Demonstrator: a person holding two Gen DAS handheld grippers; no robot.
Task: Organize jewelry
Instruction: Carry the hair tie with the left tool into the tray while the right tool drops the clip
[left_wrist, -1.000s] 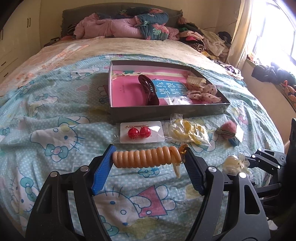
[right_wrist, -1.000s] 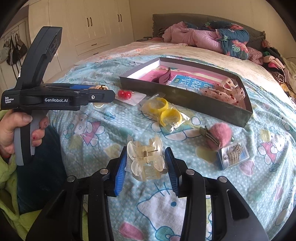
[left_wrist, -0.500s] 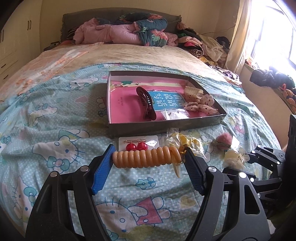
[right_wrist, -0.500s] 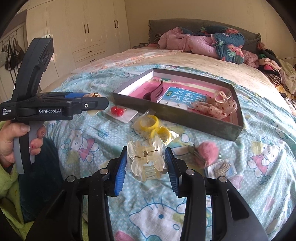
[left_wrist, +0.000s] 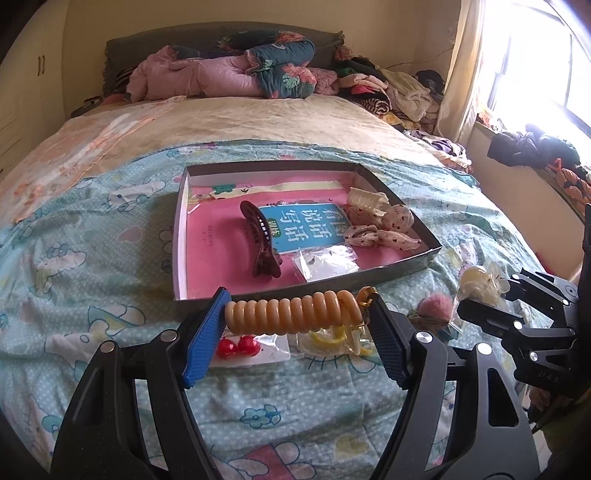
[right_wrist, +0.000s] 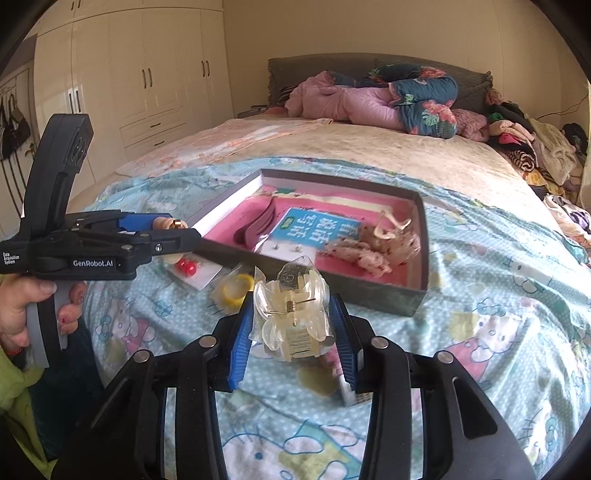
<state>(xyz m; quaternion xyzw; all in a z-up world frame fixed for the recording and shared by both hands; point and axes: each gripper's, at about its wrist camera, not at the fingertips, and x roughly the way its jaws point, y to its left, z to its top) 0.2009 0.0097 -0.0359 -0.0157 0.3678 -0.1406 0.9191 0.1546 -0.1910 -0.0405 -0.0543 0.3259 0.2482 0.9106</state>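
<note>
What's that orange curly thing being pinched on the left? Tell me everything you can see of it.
The coil is a spiral hair tie of glossy, peach-orange plastic, about ten tight loops. It lies sideways, squeezed end to end between the blue pads of the left gripper, held in the air in front of the box's near wall. At its right end sits a small gold fitting, and a pale tag hangs down. Only the pads touch it.

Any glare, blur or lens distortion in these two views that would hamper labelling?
Left wrist view: the window is blown out white at upper right; the box and the coil hair tie are sharp. Right wrist view: even light, the clear claw clip sharp, the wardrobe bowed by fisheye, dark corners.
</note>
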